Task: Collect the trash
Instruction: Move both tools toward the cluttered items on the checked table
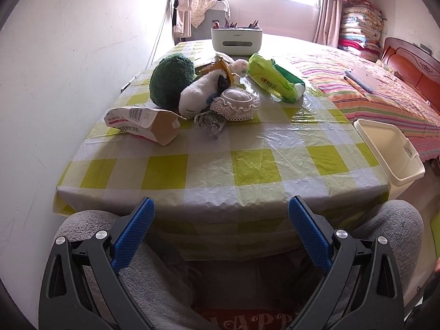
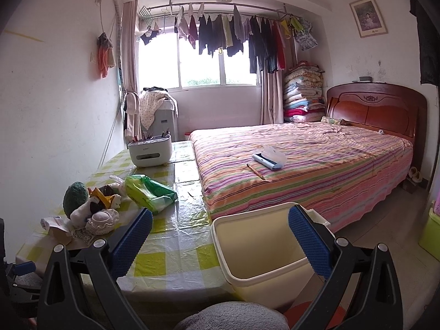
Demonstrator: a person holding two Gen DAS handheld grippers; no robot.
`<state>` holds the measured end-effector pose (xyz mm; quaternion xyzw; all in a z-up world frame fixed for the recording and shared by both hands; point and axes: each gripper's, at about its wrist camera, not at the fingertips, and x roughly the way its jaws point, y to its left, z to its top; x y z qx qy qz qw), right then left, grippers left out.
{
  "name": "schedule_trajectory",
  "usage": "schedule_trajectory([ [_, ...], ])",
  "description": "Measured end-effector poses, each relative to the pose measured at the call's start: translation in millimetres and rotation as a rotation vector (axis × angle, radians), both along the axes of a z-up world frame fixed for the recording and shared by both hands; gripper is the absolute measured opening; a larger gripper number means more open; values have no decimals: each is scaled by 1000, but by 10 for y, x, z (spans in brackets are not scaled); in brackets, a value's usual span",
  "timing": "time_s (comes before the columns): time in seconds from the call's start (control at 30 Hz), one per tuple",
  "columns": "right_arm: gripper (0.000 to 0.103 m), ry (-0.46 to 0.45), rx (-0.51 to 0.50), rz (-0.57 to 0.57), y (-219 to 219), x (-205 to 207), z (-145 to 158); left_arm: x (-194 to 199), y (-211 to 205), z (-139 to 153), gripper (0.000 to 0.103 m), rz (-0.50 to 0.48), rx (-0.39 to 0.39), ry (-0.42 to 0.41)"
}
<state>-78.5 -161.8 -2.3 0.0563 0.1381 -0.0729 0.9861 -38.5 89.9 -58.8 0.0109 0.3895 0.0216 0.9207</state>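
Observation:
On the checked table [image 1: 247,165] lies a torn cardboard box [image 1: 143,122] at the left, with a crumpled silver wrapper [image 1: 210,122] beside it. A yellow-brown wrapper [image 1: 220,68] sits behind the plush toys. The cream bin [image 1: 390,151] hangs at the table's right edge; in the right wrist view the bin [image 2: 261,247] is empty and close below. My left gripper [image 1: 221,214] is open, held low in front of the table's near edge. My right gripper [image 2: 220,225] is open above the bin's rim. Neither holds anything.
A green plush ball [image 1: 170,78], a white plush [image 1: 200,93], a lace pincushion [image 1: 236,101] and a green tissue pack [image 1: 275,78] crowd the table's middle. A white organiser box [image 1: 236,40] stands at the back. A striped bed [image 2: 302,165] lies right. Grey-clad knees [image 1: 393,225] are below.

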Motion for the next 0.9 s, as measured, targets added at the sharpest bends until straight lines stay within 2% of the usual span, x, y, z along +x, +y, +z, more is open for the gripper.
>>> schedule_trajectory([
  [0.17,97,22,54,60,4,67,-93,18,-2,-43,96,-7,1,1],
  [0.37,97,79,113,67,-49,208,-308,1,-16,-41,96,-45,-18,-16],
  [0.6,97,97,205,68,-42,395,-510,8,-44,-36,96,-54,33,-21],
  [0.9,97,96,196,126,98,488,-626,109,-4,7,96,-7,42,-10],
])
